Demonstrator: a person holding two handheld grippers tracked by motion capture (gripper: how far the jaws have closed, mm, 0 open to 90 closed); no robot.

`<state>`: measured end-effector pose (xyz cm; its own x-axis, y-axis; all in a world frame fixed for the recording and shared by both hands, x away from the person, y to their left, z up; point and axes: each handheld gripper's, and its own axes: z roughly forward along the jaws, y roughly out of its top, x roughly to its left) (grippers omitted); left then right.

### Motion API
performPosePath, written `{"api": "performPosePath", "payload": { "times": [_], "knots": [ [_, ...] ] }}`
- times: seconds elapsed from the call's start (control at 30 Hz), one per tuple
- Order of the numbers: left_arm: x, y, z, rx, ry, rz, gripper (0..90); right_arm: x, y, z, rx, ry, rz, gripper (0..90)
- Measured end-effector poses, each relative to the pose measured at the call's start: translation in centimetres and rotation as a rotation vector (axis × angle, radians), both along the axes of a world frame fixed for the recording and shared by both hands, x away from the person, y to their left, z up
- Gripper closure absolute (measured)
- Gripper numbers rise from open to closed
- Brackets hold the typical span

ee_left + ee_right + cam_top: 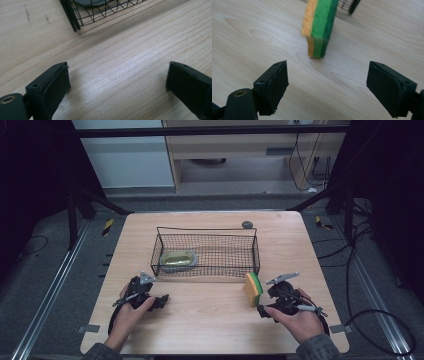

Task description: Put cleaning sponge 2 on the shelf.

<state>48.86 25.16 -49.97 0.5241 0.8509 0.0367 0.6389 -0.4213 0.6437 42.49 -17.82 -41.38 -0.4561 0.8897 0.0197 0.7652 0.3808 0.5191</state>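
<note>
Now the sponge point(320, 27) stands on edge just ahead of the wide-apart right gripper point(327, 82), while the left gripper point(117, 82), also apart, is farther.

Sponge point(253, 289) yellow/orange with two green layers, standing upright on edge on the wood counter point(210, 320), just in front of the wire basket's point(207, 251) front right corner, not touching it as far as visible. In the right gripper view it stands slightly tilted. Black wire basket sits mid-counter, upright, holding a grey tray with olive-yellow contents point(178, 260) at its left end.
</note>
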Motion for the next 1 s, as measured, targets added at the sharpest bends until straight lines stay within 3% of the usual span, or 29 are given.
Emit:
{"api": "performPosePath", "payload": {
  "times": [0.23, 0.27, 0.37, 0.53, 0.7, 0.9, 0.97, 1.0],
  "knots": [
    [-0.1, 0.4, -0.1, -0.019, 0.005, 0.008, 1.9, 2.2, 1.8, 1.4, -0.007, 0.008, 0.012, 18.8],
    [-0.1, 0.3, -0.2, -0.016, 0.003, 0.008, 0.9, 3.3, 2.7, 1.7, -0.027, 0.014, 0.023, 18.8],
    [0.0, 0.3, -0.3, -0.020, 0.002, -0.001, 0.0, 4.4, 3.3, 1.7, -0.046, 0.020, 0.019, 19.4],
    [0.1, 0.2, -0.3, -0.023, -0.004, -0.006, 0.0, 6.5, 3.9, 1.0, -0.047, 0.056, 0.003, 21.7],
    [0.1, 0.1, -0.4, -0.029, -0.010, -0.012, 0.0, 7.4, 4.3, -0.3, -0.053, 0.094, -0.007, 25.2],
    [0.0, 0.2, -0.5, -0.033, -0.018, -0.014, 0.0, 8.0, 4.5, -1.0, -0.056, 0.122, 0.011, 36.7],
    [0.0, 0.2, -0.5, -0.033, -0.018, -0.016, 0.0, 8.2, 4.5, -1.1, -0.049, 0.134, 0.022, 51.7],
    [0.0, 0.2, -0.5, -0.033, -0.018, -0.017, 0.0, 8.2, 4.5, -1.0, -0.050, 0.131, 0.022, 54.4]
  ]
}}
